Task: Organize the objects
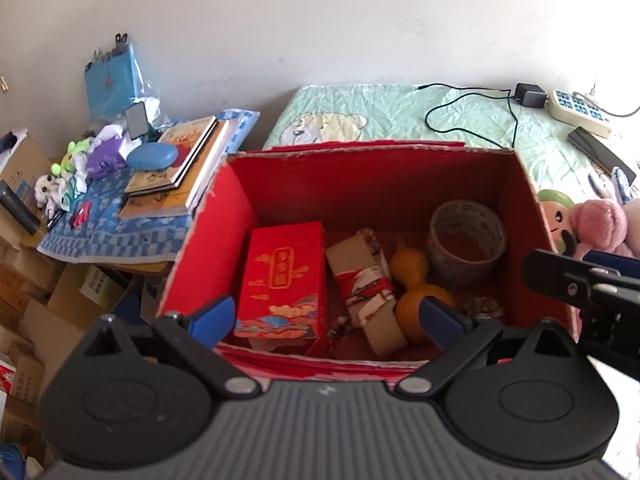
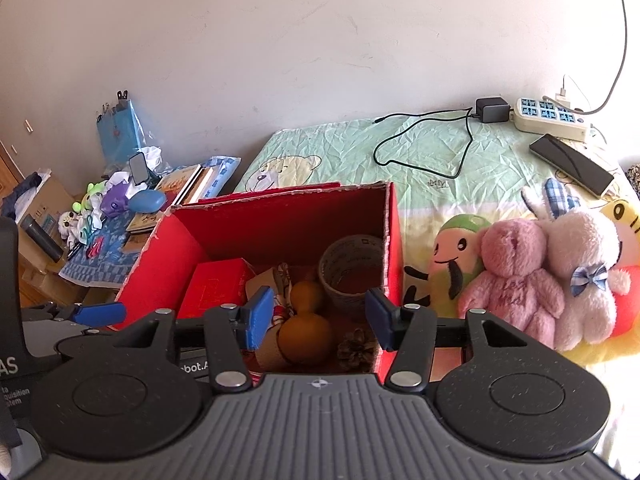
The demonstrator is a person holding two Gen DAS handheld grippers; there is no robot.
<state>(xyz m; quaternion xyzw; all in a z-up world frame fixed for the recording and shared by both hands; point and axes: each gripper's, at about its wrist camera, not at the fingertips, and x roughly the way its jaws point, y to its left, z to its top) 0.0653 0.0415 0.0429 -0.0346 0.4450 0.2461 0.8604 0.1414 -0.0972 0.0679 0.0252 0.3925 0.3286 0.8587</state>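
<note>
Red cardboard forms the one open box (image 1: pixel 208 236) that is set on the bed at its left edge, and the sorted things are seen inside it on its floor. Five things are counted there: one red packet (image 1: pixel 282 280) printed with gold characters too small to be read, one paper-wrapped bundle (image 1: pixel 366 292) tied with patterned cloth, one orange gourd (image 1: pixel 416 296), one roll of tape (image 1: pixel 466 236) stood on its rim in the far right corner, and one pine cone (image 2: pixel 356 350) by the near wall.

Two grippers are held above the near rim of the box. The left gripper (image 1: pixel 328 318) is seen with its blue pads spread wide and nothing between them; the right gripper (image 2: pixel 318 318) is likewise parted and empty, over the gourd.

Beside the box, on the green cartoon bedsheet (image 2: pixel 420 148), two plush toys are counted: one pink bear (image 2: pixel 516 276) and one white rabbit (image 2: pixel 580 276) with a checked bow, touching each other. Farther off lie one power strip (image 2: pixel 550 118), one black charger (image 2: pixel 490 110) with its cable, and one phone (image 2: pixel 572 164).

To the left, a stack of books (image 1: pixel 180 168) with one blue case (image 1: pixel 152 156) on top is seen on a blue patterned cloth (image 1: pixel 108 224).

Part of a word, "bot.A", is read on the left gripper's body in the right wrist view.
</note>
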